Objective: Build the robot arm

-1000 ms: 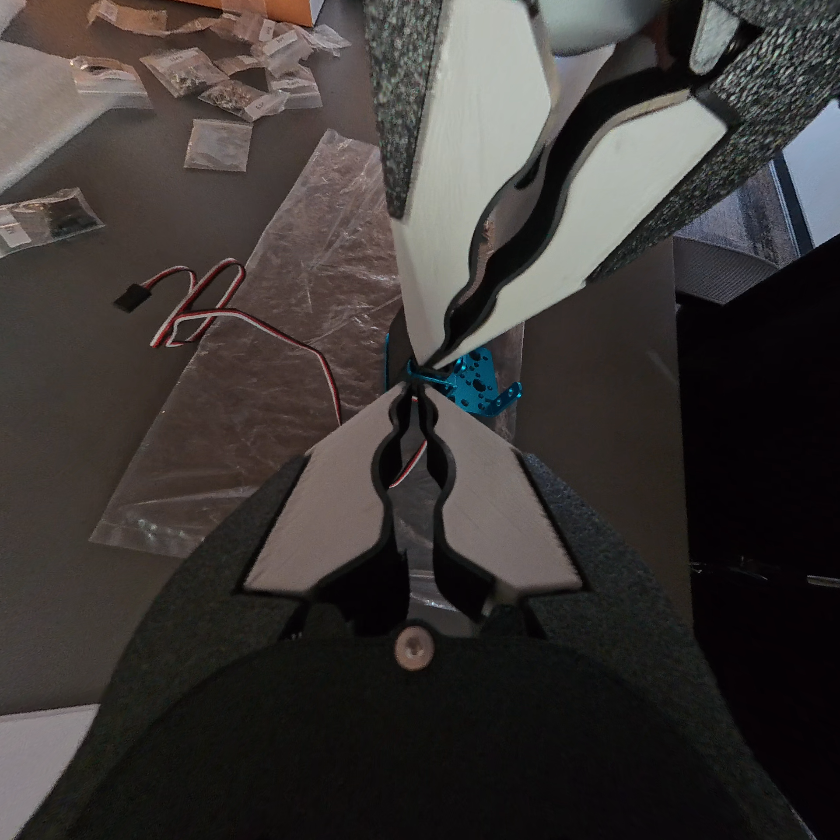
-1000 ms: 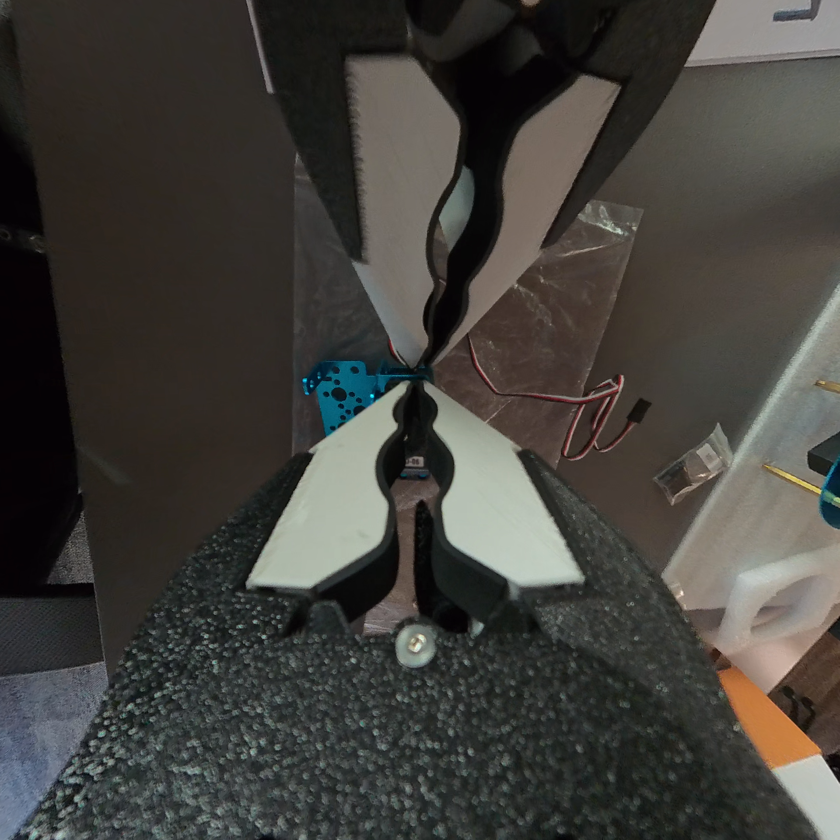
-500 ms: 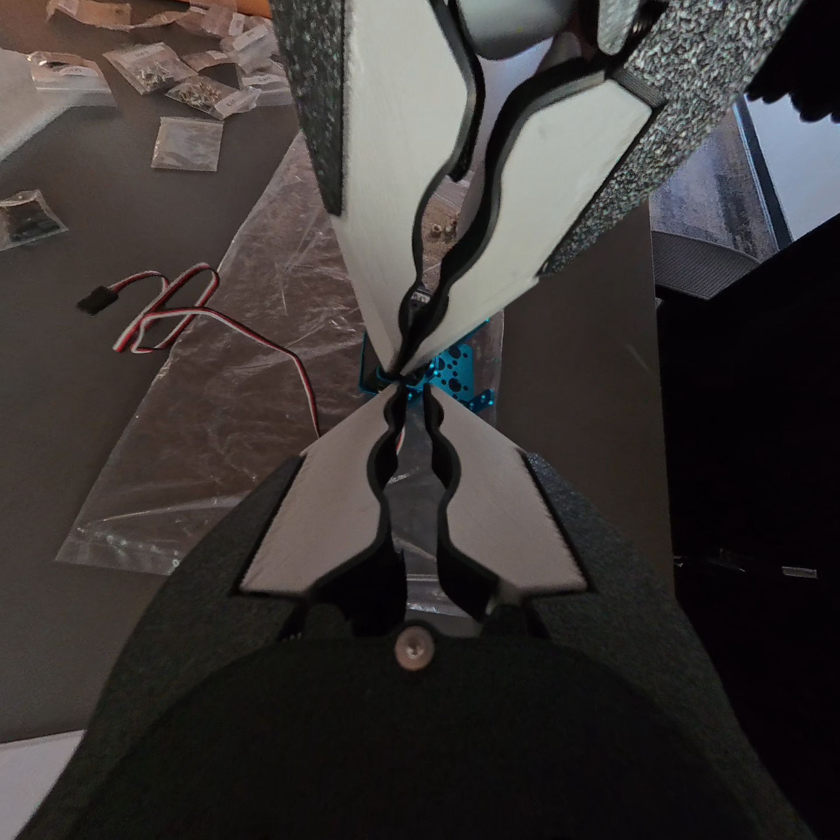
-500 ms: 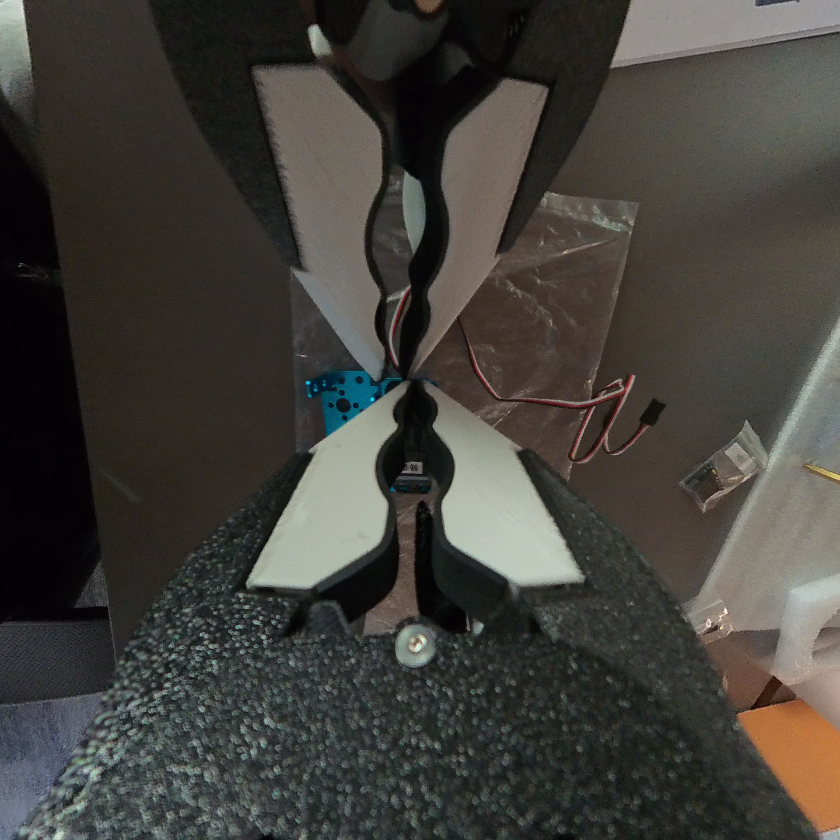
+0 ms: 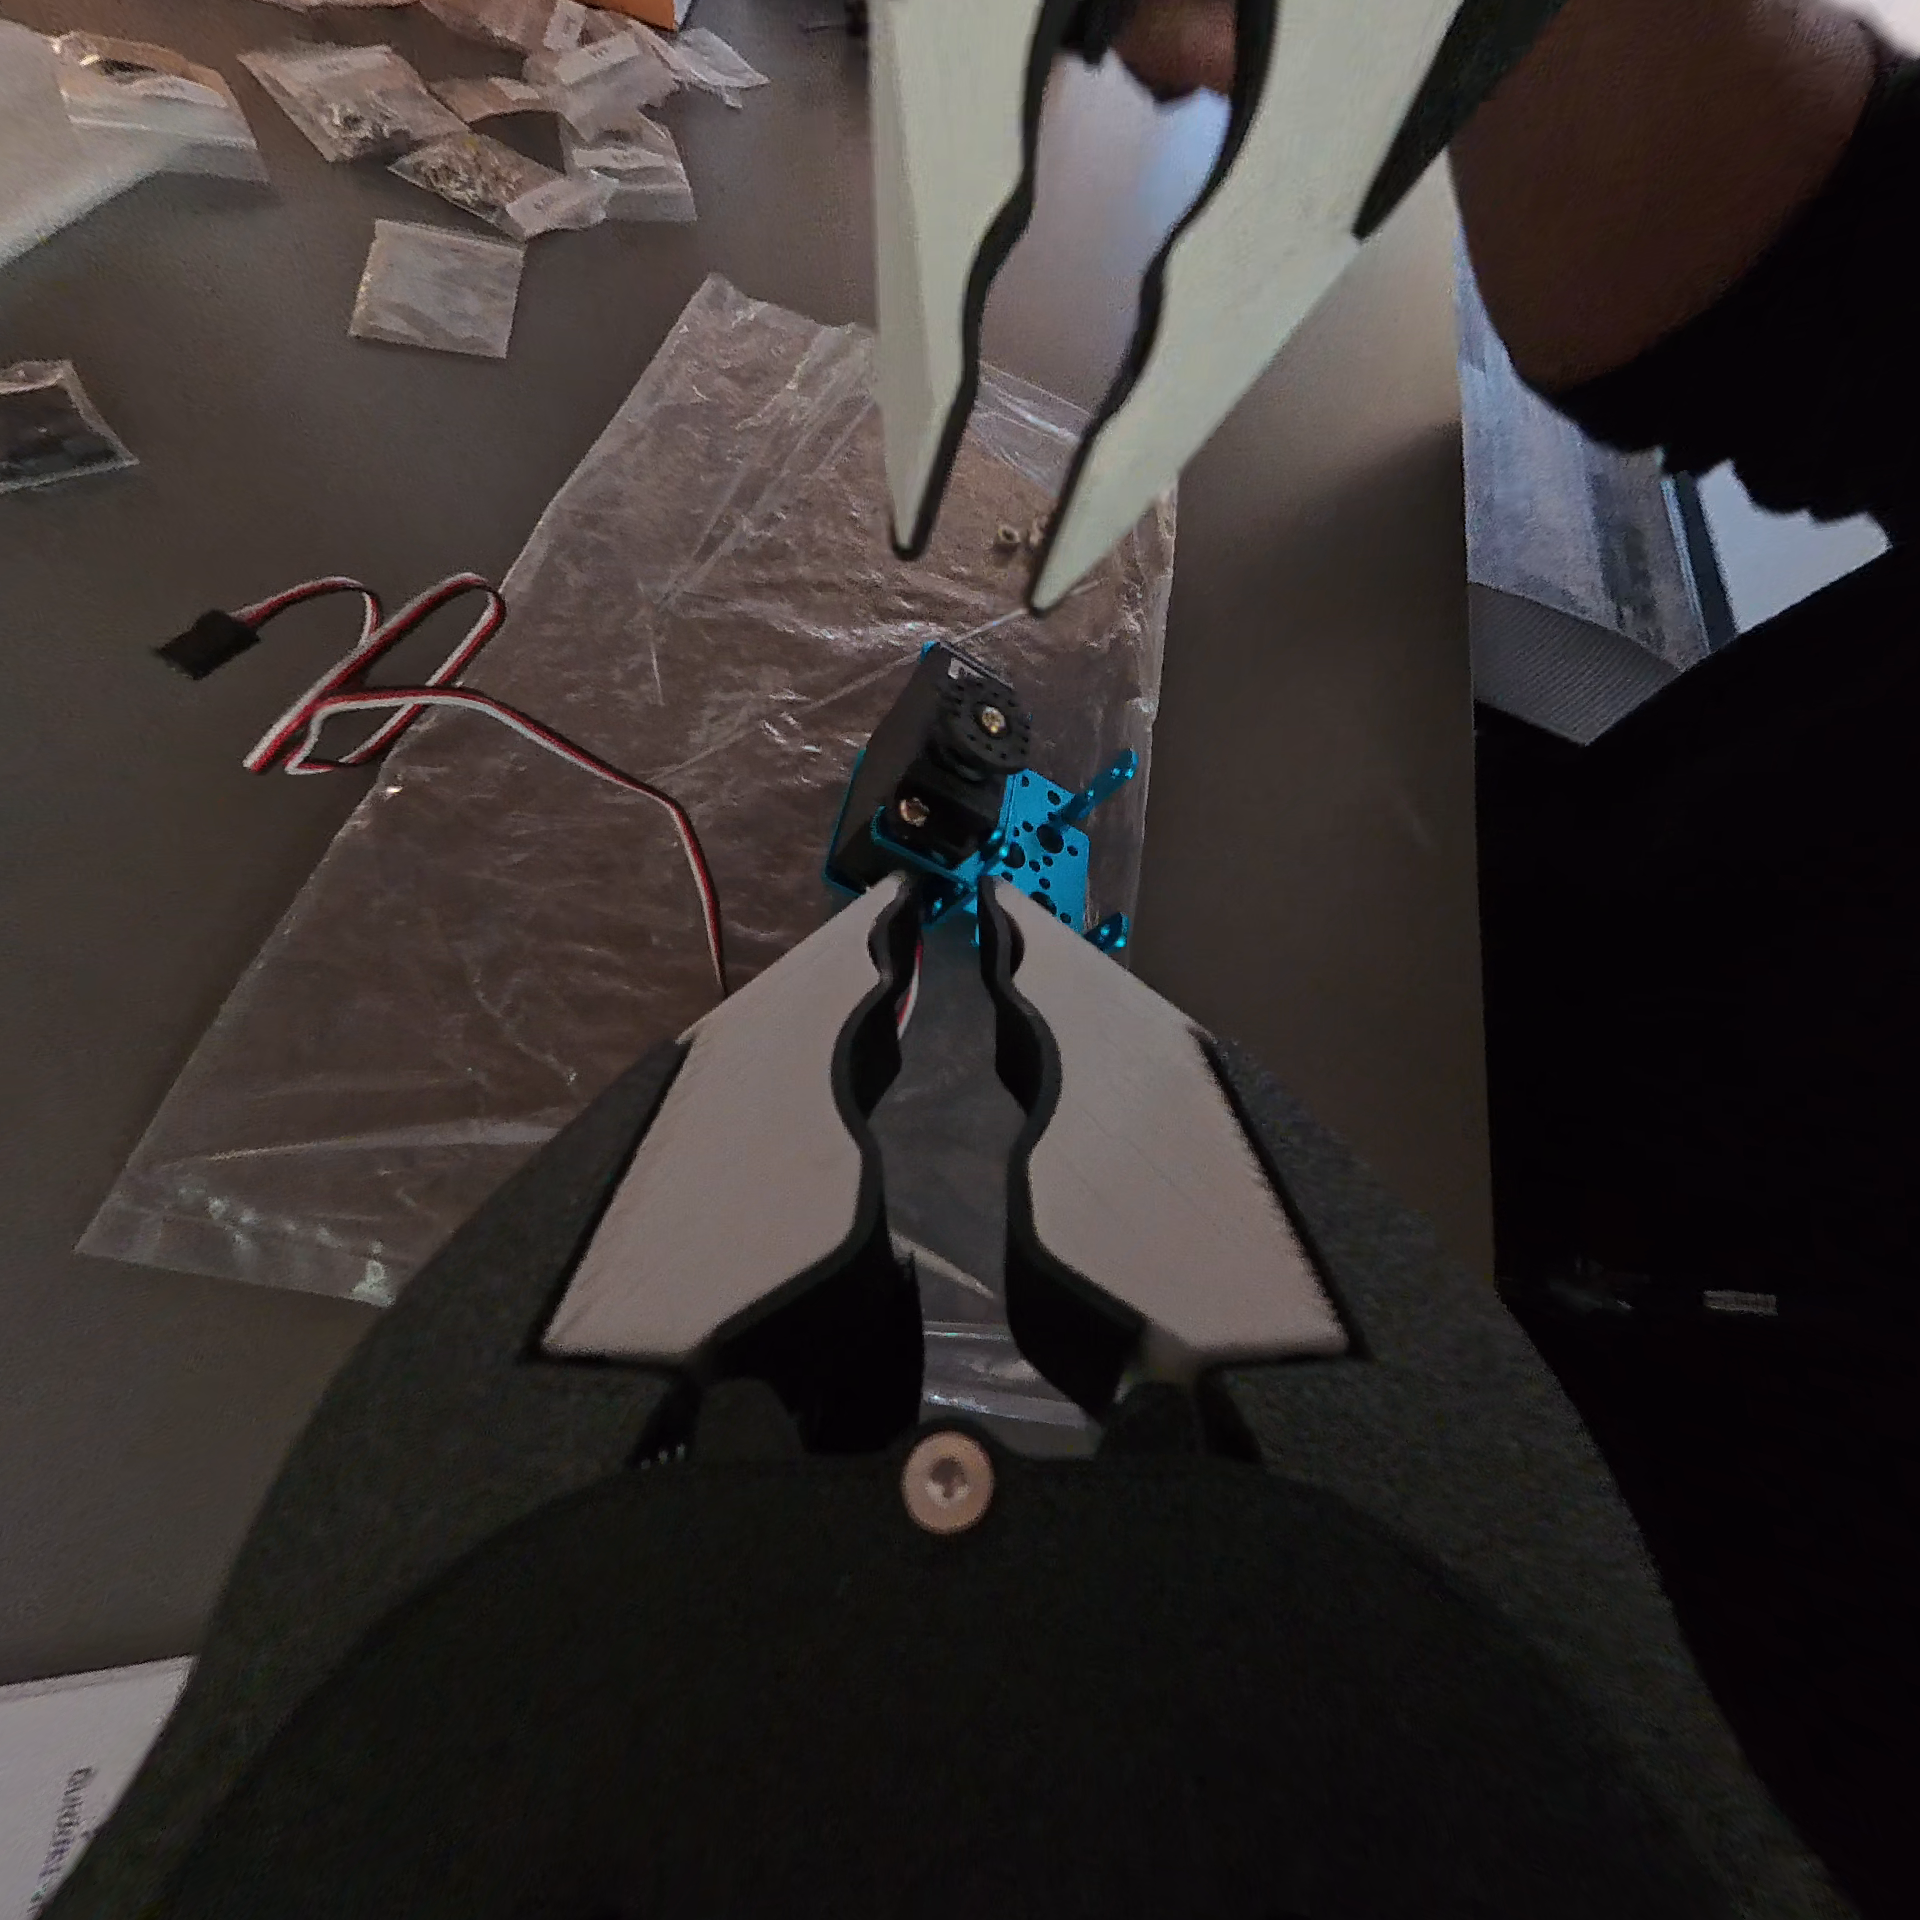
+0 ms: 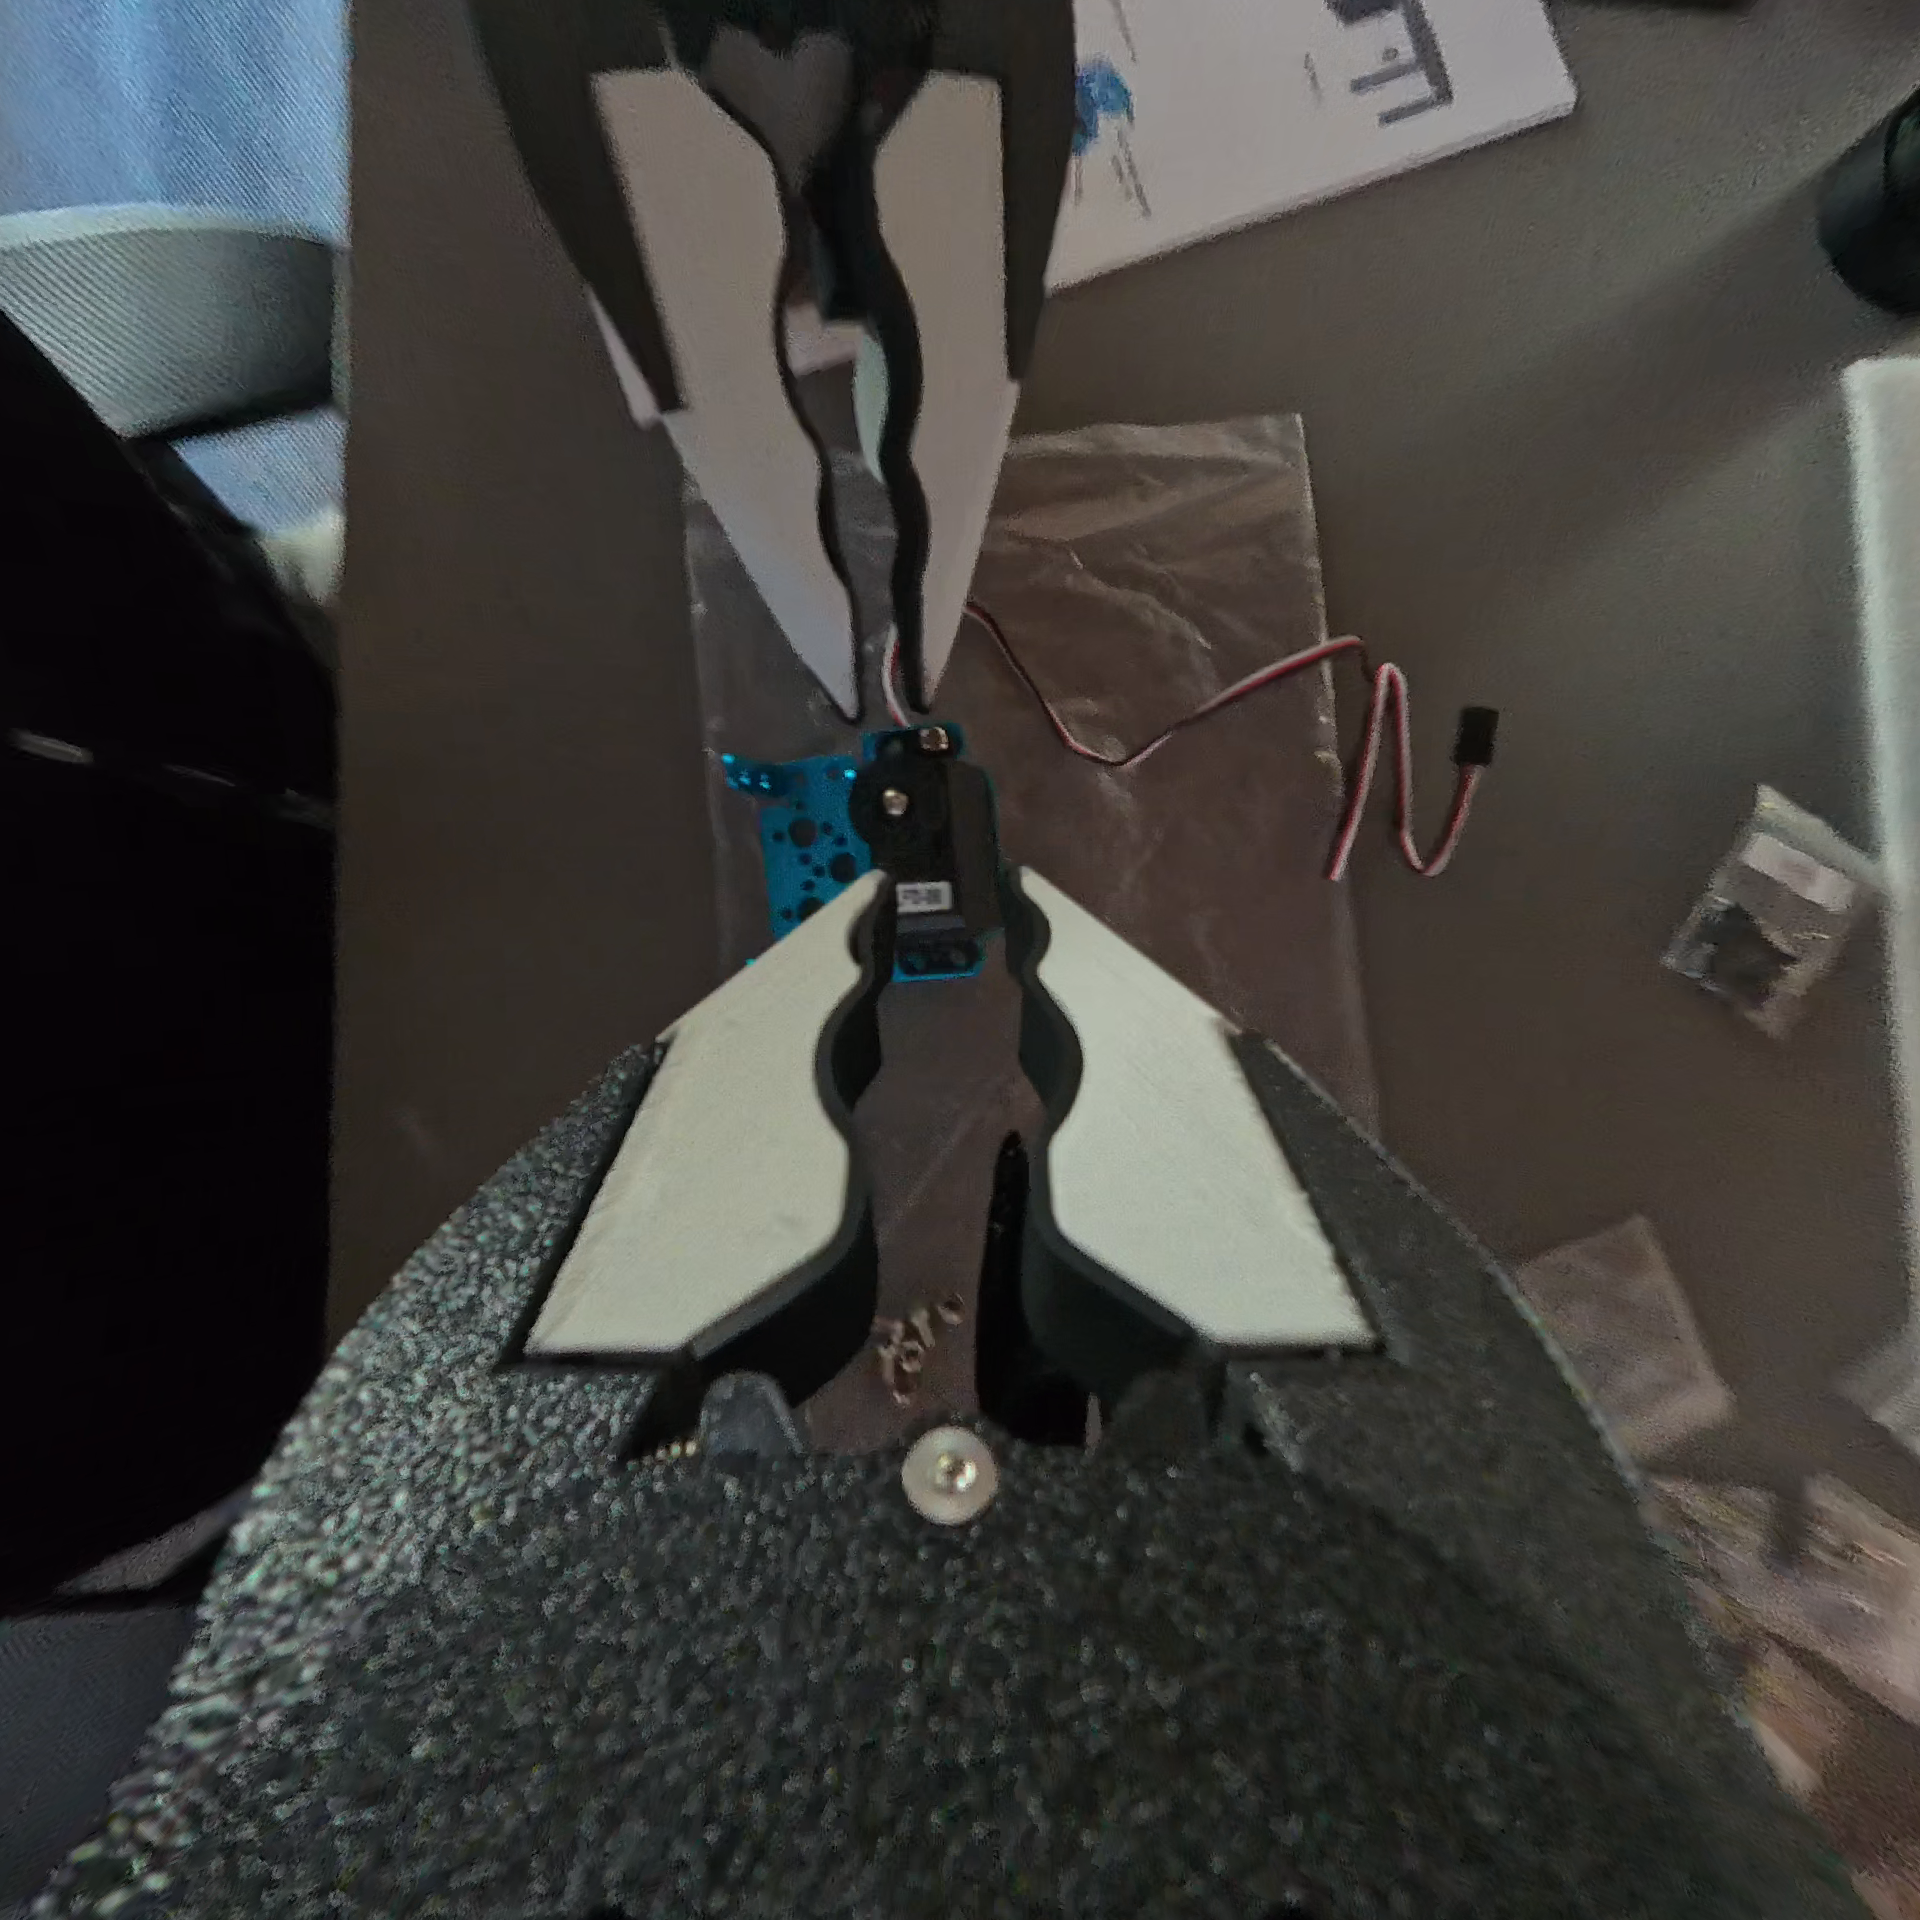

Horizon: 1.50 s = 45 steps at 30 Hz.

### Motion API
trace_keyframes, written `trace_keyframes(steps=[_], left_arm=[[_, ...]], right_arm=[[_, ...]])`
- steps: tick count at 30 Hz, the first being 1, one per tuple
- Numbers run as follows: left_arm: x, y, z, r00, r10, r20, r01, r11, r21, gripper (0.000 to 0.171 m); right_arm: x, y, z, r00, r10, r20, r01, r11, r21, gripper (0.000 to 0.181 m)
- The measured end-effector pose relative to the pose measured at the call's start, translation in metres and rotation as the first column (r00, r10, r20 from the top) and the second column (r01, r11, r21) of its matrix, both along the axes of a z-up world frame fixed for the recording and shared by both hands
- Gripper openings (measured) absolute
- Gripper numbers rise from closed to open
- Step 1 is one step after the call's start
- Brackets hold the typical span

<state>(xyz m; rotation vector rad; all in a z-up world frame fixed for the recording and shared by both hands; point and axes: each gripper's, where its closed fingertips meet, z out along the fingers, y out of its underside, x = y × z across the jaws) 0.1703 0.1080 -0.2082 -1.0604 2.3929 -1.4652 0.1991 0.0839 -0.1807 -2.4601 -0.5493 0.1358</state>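
Left wrist view: my left gripper [image 5: 940, 899] is clenched on the near edge of the blue bracket [image 5: 1044, 842], and the black servo [image 5: 935, 748] mounted in it stands tilted above the tips, over a clear bag [image 5: 520, 883] on the grey table [image 5: 260, 520]. The servo's wire [image 5: 416, 707] loops off to the left across the bag and ends in a black plug. My right gripper [image 5: 974, 574] hangs beyond the servo, released, with its tips well apart and touching nothing. Two small screws [image 5: 1018, 535] lie on the bag between those tips. Small packets [image 5: 436, 286] are scattered at the far left.

Right wrist view: from here the servo [image 6: 935, 821] sits in line with my open right fingers, which flank it, though I cannot tell from this side whether they touch. The left gripper [image 6: 885, 712] points in from above, its tips nearly together just beyond the bracket, with the wire running between them. Only this view shows more screws [image 6: 914, 1340] lying on the bag under my right gripper, a white sheet [image 6: 1299, 104] at the top and one packet [image 6: 1766, 925] at the right.
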Motion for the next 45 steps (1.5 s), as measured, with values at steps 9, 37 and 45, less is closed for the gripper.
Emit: trace_keyframes(steps=[9, 37, 45], left_arm=[[0.000, -0.005, 0.001, 0.968, 0.062, -0.243, -0.114, 0.972, -0.206, 0.013], [0.000, -0.021, 0.006, 0.970, 0.186, -0.155, -0.216, 0.954, -0.207, 0.033], [-0.009, -0.022, 0.010, 0.968, 0.234, -0.094, -0.246, 0.958, -0.146, 0.032]], right_arm=[[-0.005, -0.001, -0.024, 0.998, -0.054, -0.029, 0.058, 0.981, 0.182, 0.051], [0.010, -0.013, -0.039, 0.992, 0.095, -0.088, -0.077, 0.980, 0.184, 0.029], [0.015, -0.016, -0.047, 0.996, 0.084, -0.039, -0.079, 0.990, 0.116, 0.030]])
